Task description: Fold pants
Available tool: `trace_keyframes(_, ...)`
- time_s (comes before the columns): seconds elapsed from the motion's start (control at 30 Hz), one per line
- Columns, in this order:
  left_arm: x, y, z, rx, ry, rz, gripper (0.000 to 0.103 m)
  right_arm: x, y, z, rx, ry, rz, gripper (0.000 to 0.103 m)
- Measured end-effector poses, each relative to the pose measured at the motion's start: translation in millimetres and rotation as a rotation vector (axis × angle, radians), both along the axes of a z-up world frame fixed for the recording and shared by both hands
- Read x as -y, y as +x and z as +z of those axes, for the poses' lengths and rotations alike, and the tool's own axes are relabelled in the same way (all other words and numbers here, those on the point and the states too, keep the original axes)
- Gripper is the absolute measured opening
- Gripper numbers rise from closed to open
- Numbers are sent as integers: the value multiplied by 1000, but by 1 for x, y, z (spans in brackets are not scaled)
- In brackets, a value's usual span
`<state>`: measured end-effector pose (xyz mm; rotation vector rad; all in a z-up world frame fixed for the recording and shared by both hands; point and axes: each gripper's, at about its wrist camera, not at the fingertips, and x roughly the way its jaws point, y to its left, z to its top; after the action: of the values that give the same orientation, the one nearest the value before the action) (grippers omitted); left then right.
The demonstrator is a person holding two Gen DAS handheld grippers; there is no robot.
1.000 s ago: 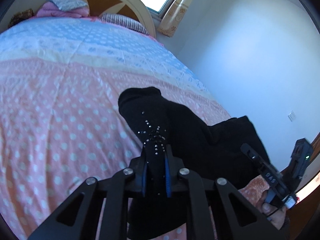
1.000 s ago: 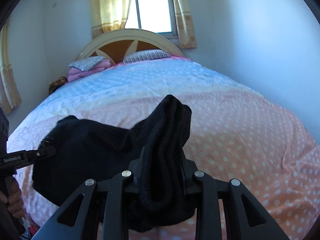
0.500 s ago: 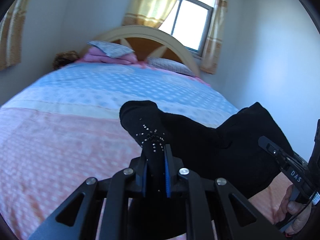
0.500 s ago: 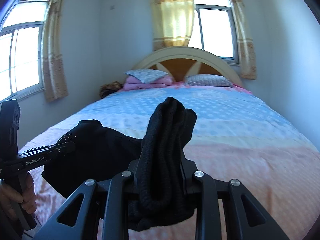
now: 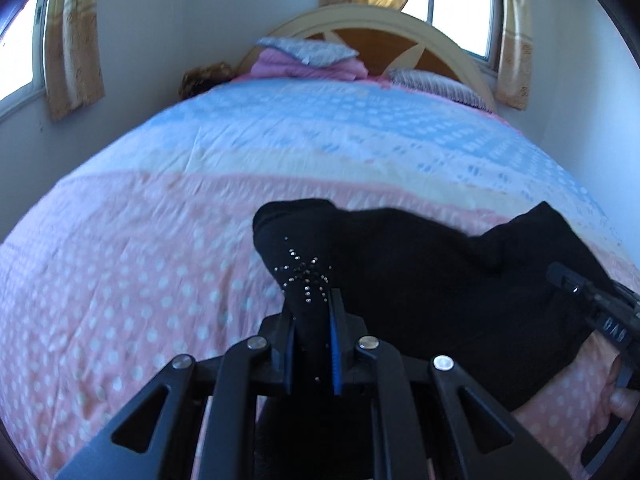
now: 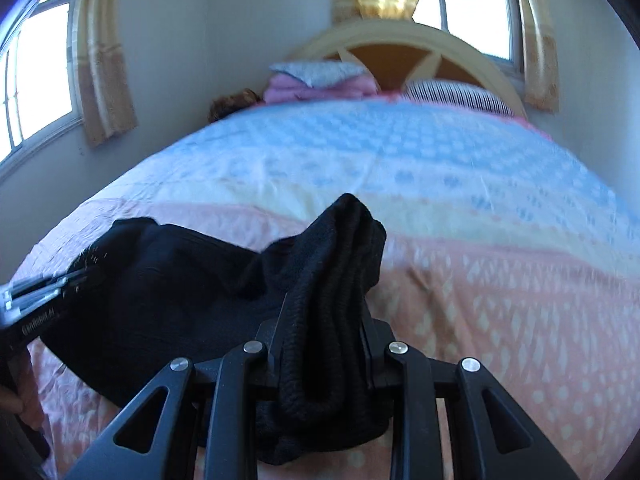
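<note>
The black pants (image 5: 420, 280) hang between my two grippers above the bed's near end. My left gripper (image 5: 312, 308) is shut on one corner of the pants, the part with small rhinestones. My right gripper (image 6: 324, 320) is shut on a bunched ribbed part of the pants (image 6: 336, 264). In the left wrist view the right gripper (image 5: 592, 304) shows at the right edge. In the right wrist view the left gripper (image 6: 48, 292) shows at the left edge. The cloth sags between them.
The bed (image 5: 160, 240) has a pink and blue dotted cover. Pillows and a folded pink blanket (image 5: 308, 64) lie by the arched headboard (image 5: 376, 28). Walls and curtained windows (image 6: 40, 68) stand to the left and behind the bed.
Both grippers have tilted down from a level view towards the bed surface, still holding the pants. The views are blurred by motion.
</note>
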<state>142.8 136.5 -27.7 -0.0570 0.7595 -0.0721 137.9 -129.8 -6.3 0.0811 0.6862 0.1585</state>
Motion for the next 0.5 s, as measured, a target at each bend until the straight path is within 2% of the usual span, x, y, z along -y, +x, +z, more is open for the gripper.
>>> trace_keyframes(0.07, -5, 1, -6, -34, -37, 13, 24, 9, 7, -5, -52, 59, -9, 28)
trace_keyframes(0.1, -9, 0, -7, -42, -66, 19, 26, 12, 8, -8, -66, 69, -12, 29)
trace_keyframes(0.13, -14, -1, -5, -42, -88, 26, 32, 12, 10, -11, -80, 71, -15, 32)
trace_keyframes(0.2, -23, -4, -1, -44, -91, 51, 49, 14, 15, -13, -99, 76, -12, 38)
trace_keyframes(0.23, -27, -7, 1, -48, -76, 78, 66, 16, 17, -14, -114, 84, -7, 45)
trace_keyframes(0.27, -34, -10, 2, -54, -64, 108, 79, 19, 17, -16, -129, 95, -6, 50)
trace_keyframes(0.3, -40, -10, 2, -56, -68, 121, 81, 24, 18, -18, -150, 118, -5, 56)
trace_keyframes(0.37, -53, -19, 5, -55, -106, 132, 81, 39, 15, -19, -161, 199, 0, 56)
trace_keyframes(0.43, -64, -24, 5, -48, -115, 170, 81, 55, 4, -14, -129, 251, -36, 56)
trace_keyframes(0.5, -67, -35, 11, -18, -91, 209, 81, 64, -13, -3, -76, 247, -95, 56)
